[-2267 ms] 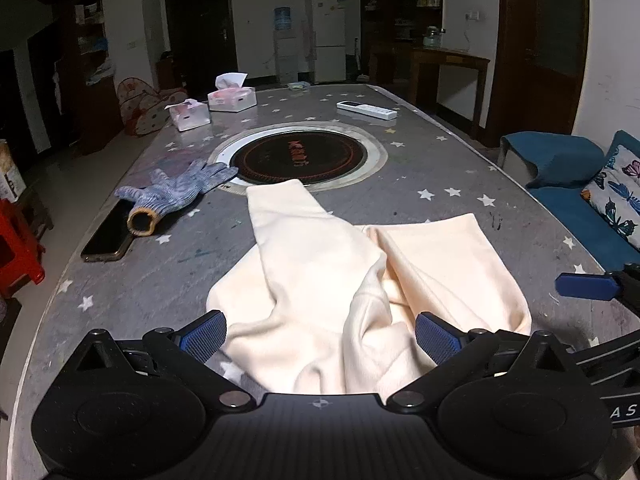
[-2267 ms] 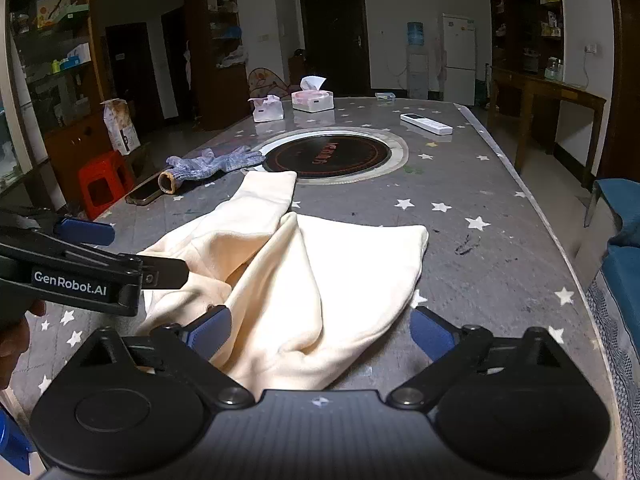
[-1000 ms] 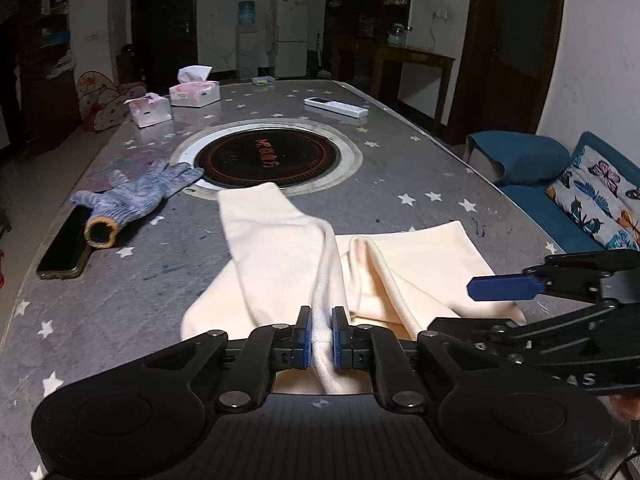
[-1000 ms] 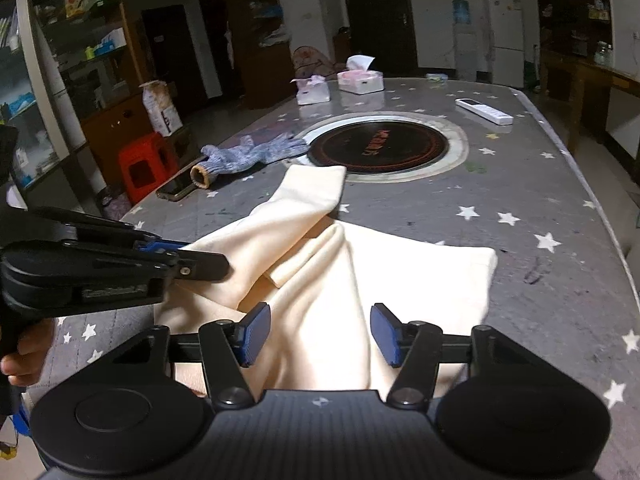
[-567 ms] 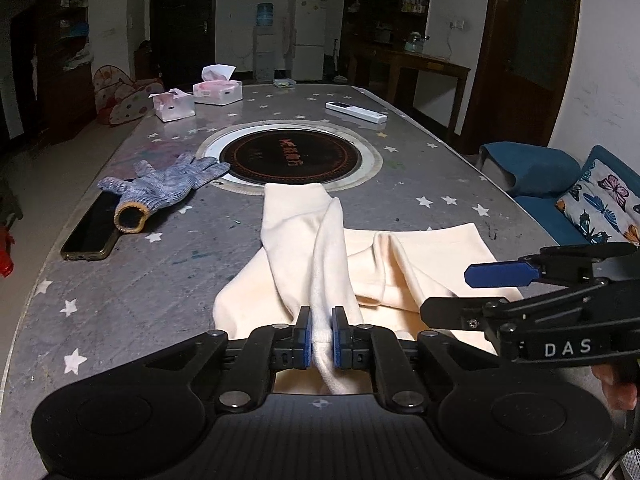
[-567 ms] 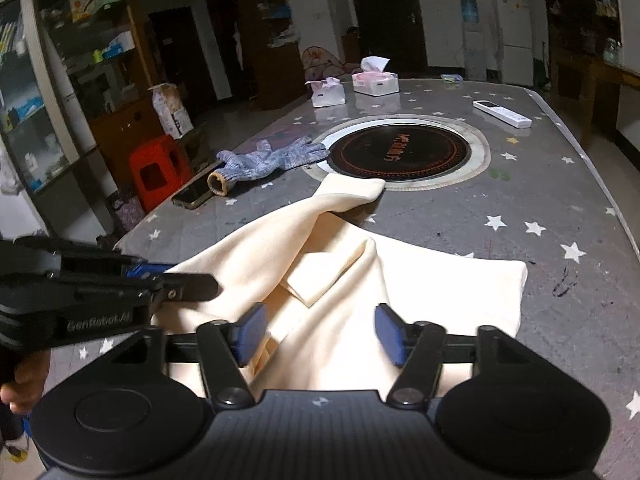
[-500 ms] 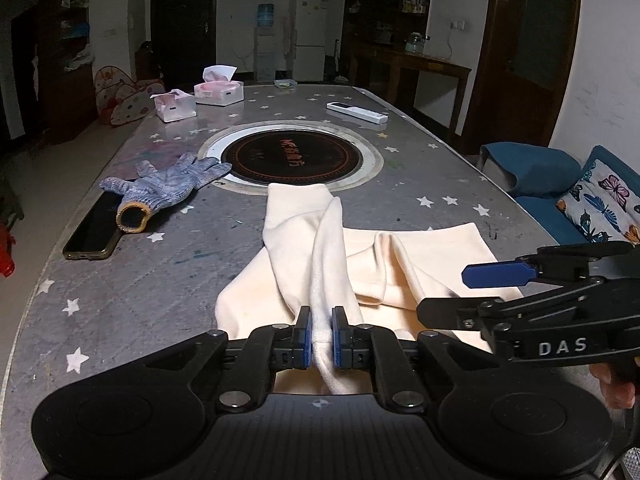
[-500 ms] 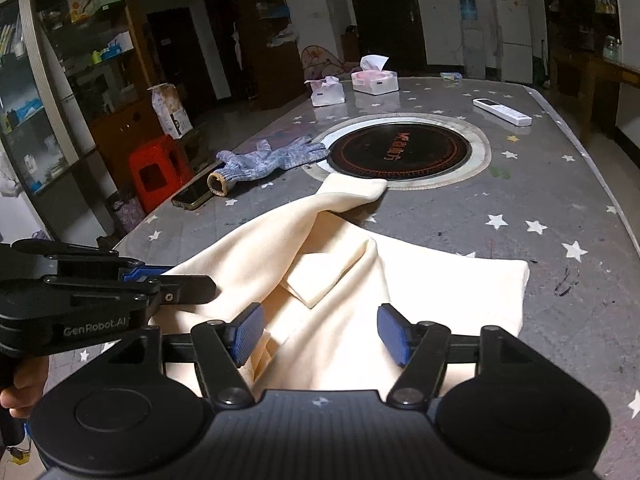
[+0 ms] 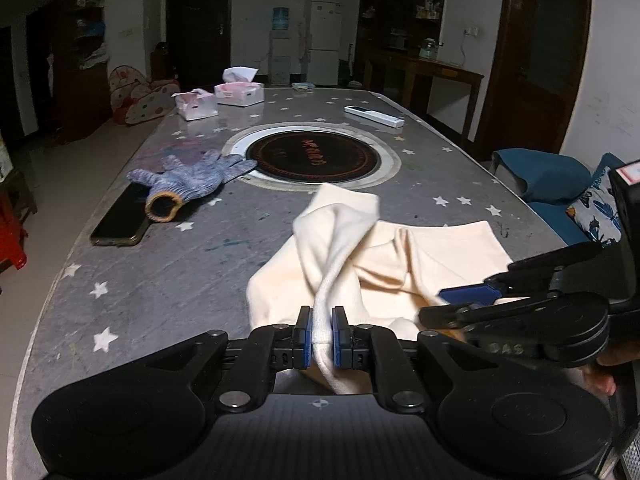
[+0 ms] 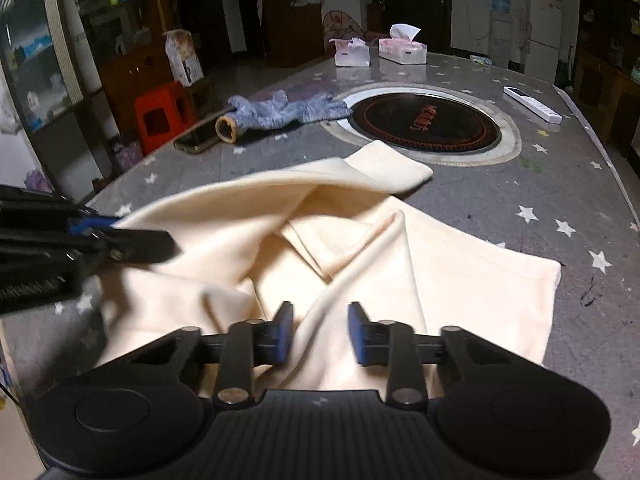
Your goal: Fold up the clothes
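Note:
A cream garment [image 9: 404, 256] lies on the grey star-patterned table [image 9: 168, 264]. My left gripper [image 9: 320, 338] is shut on a bunched edge of it and holds that part lifted, so one end [image 9: 344, 204] hangs above the table. In the right wrist view the garment [image 10: 460, 280] spreads under my right gripper [image 10: 320, 336], whose jaws stand partly apart around a raised fold [image 10: 340, 292] without pinching it. The left gripper [image 10: 116, 240] shows at the left there, holding the cloth's edge.
A round black hotplate [image 9: 314, 156] is set in the table's middle. A grey knit glove [image 9: 192, 180] and a dark phone [image 9: 120, 220] lie at the left. Two tissue boxes [image 9: 239, 92] and a white remote [image 9: 374, 116] lie at the far end. A blue sofa [image 9: 560, 188] stands at the right.
My left gripper has lifted the pinched cloth, pulling its far end up and toward me. My right gripper has narrowed its jaws and moved down around a fold of the garment.

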`<state>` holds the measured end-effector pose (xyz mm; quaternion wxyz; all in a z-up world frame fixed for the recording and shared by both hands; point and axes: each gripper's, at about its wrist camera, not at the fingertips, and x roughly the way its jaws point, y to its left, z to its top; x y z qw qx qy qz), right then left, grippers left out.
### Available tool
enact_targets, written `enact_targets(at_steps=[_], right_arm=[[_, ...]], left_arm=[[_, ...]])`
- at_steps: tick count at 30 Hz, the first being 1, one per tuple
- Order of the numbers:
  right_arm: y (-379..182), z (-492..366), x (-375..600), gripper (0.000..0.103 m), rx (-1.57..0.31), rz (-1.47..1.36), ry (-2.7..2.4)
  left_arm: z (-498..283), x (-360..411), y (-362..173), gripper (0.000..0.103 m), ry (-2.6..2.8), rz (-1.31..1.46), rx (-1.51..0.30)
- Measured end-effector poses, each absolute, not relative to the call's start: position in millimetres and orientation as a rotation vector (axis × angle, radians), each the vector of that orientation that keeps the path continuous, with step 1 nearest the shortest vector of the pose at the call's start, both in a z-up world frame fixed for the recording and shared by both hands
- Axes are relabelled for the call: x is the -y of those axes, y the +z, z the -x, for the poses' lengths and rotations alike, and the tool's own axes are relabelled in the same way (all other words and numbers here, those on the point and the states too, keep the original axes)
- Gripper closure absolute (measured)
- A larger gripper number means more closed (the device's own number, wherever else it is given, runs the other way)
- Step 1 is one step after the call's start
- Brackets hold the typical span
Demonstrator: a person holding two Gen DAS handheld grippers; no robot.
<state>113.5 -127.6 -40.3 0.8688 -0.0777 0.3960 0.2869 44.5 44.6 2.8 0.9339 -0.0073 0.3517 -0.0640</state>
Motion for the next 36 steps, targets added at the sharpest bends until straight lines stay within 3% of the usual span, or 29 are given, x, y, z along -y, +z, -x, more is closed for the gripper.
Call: enact_targets(at_steps=[4,16,30,36], right_arm=[[-43,-108,135,0.092,-0.836,0.183,0.6],[-41,-88,153,0.098,-0.81,0.198,0.576],[-32,-41,176,0.1,-0.693,0.319,0.505],[-32,-15,197,0.1,-0.71,0.352,0.486]], left_arm=[[-34,-54,1,0.093,-0.117,0.03,-0.72],[4,-63,-4,0.093,-0.094,0.048,-0.73],[48,-66,-8,0.092,-0.092,0.094,-0.746],[53,-63,-8,0.085,-0.085,0.06,-0.757]])
